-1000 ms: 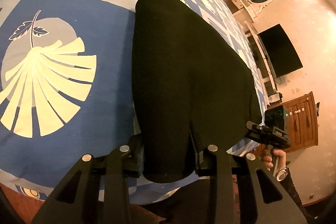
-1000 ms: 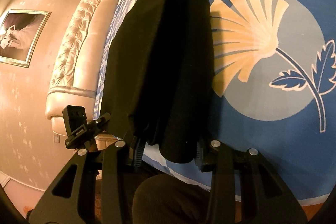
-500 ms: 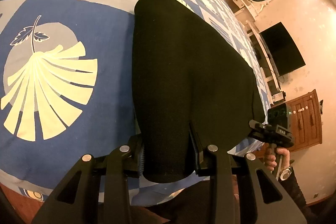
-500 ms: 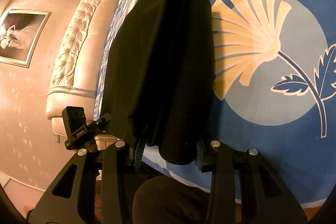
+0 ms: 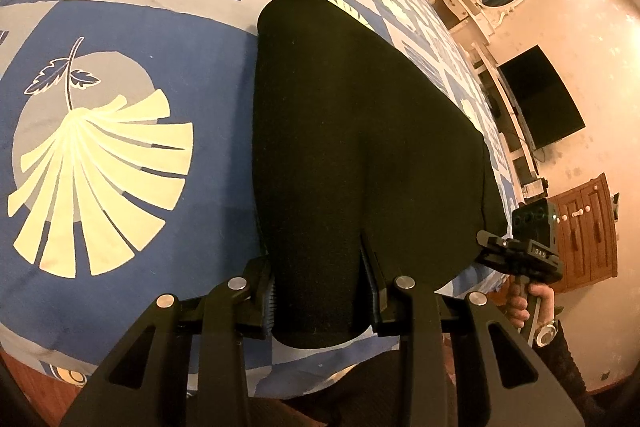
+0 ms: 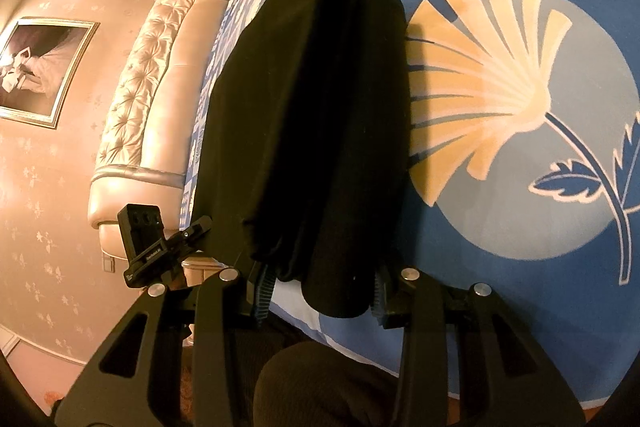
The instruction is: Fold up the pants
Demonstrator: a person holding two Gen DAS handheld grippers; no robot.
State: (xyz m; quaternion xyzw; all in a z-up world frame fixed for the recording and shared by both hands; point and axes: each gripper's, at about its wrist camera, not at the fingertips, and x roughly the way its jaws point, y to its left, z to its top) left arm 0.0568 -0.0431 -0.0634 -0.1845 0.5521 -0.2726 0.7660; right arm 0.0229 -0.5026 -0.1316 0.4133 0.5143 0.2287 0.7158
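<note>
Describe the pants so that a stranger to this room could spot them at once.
Find the bed with the blue patterned bedspread. Near its close edge lies a long black bundle, the pants, next to a big cream fan-shaped flower print. They are the only plain black thing on the cover, clamped by the left gripper and right gripper.

The left gripper (image 5: 320, 295) clamps black pants (image 5: 352, 131) at lower centre. The pants lie across a blue bedspread (image 5: 168, 23). Right gripper (image 5: 520, 251) at right edge.

A home bedroom: patterned bedspread (image 5: 120, 227), tufted headboard (image 6: 140, 87), wall television (image 5: 540, 99), framed picture (image 6: 36, 67).
</note>
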